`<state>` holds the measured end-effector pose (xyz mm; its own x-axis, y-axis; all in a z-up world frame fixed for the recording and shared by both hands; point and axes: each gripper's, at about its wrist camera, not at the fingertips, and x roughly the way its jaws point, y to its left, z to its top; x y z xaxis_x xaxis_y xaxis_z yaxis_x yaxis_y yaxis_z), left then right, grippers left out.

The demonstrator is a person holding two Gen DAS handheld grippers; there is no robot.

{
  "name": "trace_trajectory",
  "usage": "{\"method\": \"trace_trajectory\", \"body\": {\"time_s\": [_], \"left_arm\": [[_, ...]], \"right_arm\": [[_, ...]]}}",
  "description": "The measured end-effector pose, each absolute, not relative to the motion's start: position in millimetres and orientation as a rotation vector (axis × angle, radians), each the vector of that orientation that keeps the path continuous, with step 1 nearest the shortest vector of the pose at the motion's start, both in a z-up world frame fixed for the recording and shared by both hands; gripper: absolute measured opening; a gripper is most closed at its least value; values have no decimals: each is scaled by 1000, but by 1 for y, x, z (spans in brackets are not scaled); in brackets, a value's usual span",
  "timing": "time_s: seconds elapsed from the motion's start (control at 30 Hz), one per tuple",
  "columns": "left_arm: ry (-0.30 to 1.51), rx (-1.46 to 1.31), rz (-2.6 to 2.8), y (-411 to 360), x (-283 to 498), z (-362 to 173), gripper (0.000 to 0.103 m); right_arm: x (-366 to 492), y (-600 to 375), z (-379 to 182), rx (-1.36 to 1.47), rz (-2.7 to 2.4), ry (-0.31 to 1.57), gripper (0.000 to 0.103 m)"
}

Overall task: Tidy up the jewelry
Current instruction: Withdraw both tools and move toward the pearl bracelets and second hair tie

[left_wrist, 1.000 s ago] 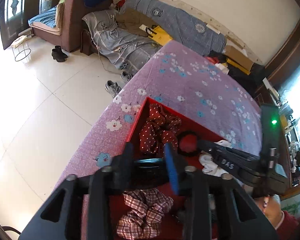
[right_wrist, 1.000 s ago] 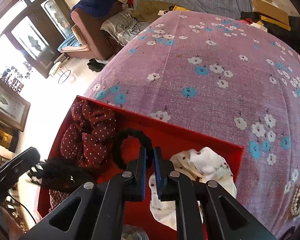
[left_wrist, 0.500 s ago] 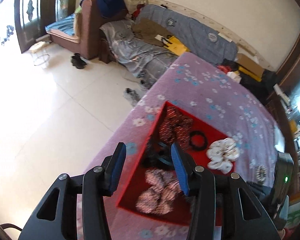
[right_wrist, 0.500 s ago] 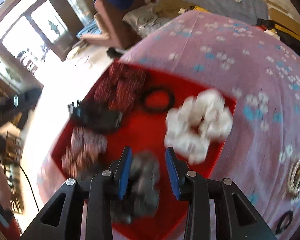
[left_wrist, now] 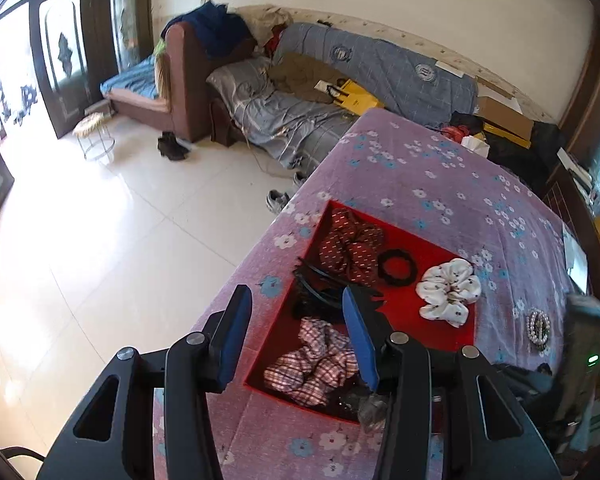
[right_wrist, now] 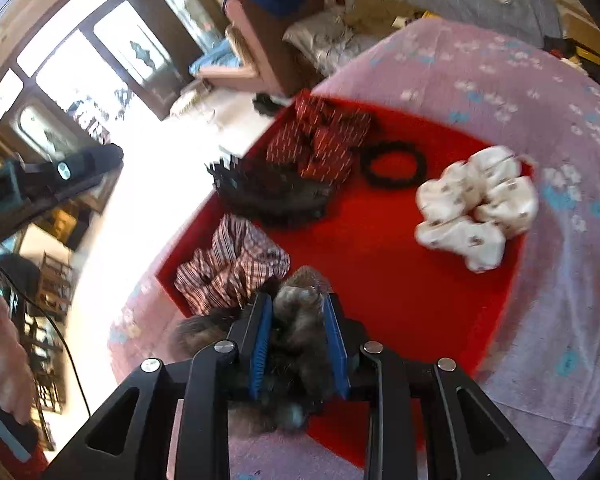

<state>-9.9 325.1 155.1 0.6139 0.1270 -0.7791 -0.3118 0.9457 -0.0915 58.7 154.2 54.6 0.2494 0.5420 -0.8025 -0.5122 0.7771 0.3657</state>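
1. The left gripper (left_wrist: 296, 344) hangs over the near-left corner of the red tray (left_wrist: 456, 340), jaws apart with nothing between them; they have just been opening a little more. Keep it clear of the tray rim so it does not nudge the tray off the table (left_wrist: 440, 184).

2. In the tray, going left to right: a plaid scrunchie (right_wrist: 228, 268) at the near corner, a black claw clip (right_wrist: 272, 196) behind it, a dotted red scrunchie (right_wrist: 324, 140) at the far corner, a black hair tie (right_wrist: 392, 164), and a white scrunchie (right_wrist: 476, 208) against the right wall.

3. The right gripper (right_wrist: 296, 340) has its blue pads on either side of a grey furry scrunchie (right_wrist: 300, 300) at the near edge of the tray. Whether they press it or only flank it I cannot tell; the jaws opened within the last second.

4. If this is a placement, as I judge, let the furry piece settle on bare red floor and lift straight up so the fur does not drag.

5. A pearl piece (left_wrist: 538, 326) lies on the cloth right of the tray, likely next to collect.
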Motion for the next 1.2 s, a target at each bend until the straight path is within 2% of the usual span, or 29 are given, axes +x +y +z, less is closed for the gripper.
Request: {"method": "trace_trajectory", "body": {"time_s": [0.2,0.57,0.73,1.2], "left_arm": [[871,-124,211,274,-8,163,49],[898,-38,78,178,-6,162,52],[918,-21,46,144,-11,154,52],[1017,-4,-12,75,-15,119,52]], "right_arm": [[42,98,75,72,617,1054,37],[13,-30,76,114,322,1074,41],[4,-77,82,64,154,1055,46],[-10,-149,76,-7,-35,1060,48]]}}
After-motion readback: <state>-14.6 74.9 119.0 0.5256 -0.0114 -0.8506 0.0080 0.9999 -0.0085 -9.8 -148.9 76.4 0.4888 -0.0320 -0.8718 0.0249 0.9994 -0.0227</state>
